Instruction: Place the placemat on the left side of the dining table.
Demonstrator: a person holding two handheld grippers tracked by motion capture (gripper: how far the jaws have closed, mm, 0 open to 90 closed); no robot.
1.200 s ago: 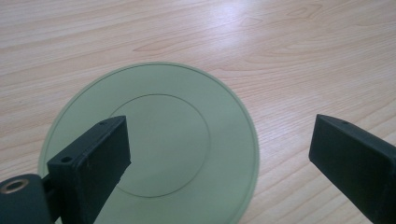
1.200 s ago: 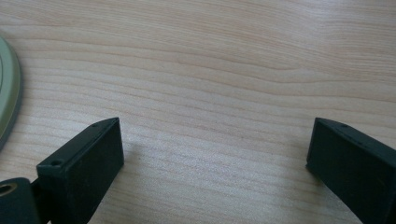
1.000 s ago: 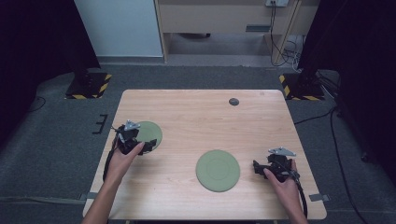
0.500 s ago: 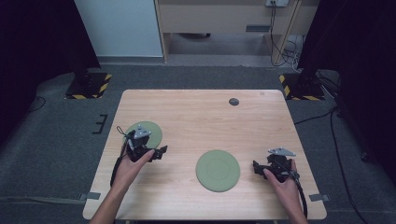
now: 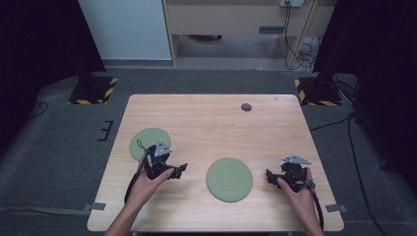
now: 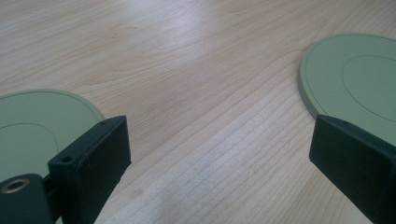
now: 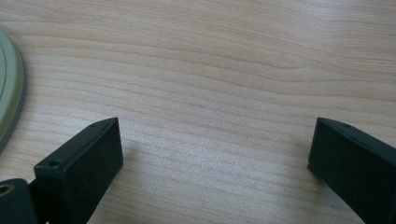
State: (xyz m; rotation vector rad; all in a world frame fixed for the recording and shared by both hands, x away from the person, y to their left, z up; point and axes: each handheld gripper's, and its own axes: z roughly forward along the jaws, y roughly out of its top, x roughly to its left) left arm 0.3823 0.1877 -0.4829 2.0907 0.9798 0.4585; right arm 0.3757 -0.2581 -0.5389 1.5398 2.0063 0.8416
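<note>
Two flat green round plates lie on the wooden table point(image 5: 211, 123). One green plate point(image 5: 147, 142) is at the left, the other green plate point(image 5: 229, 179) near the front middle. My left gripper point(image 5: 181, 170) sits between them, open, pointing toward the middle plate. In the left gripper view the left plate point(image 6: 32, 126) lies behind the left jaw, the middle plate point(image 6: 355, 88) behind the right jaw, bare wood between. My right gripper point(image 5: 269, 177) rests right of the middle plate, open, with nothing between the jaws. The right gripper view catches that plate's rim point(image 7: 10, 88) at the left edge.
A small dark round disc point(image 5: 246, 106) lies near the table's far edge. Grey carpet surrounds the table, with black and yellow stand feet point(image 5: 91, 88) at the back left and cables point(image 5: 344, 123) at the right.
My left gripper has moved right and forward, off the left plate, and now points toward the middle plate. The right gripper has stayed in place.
</note>
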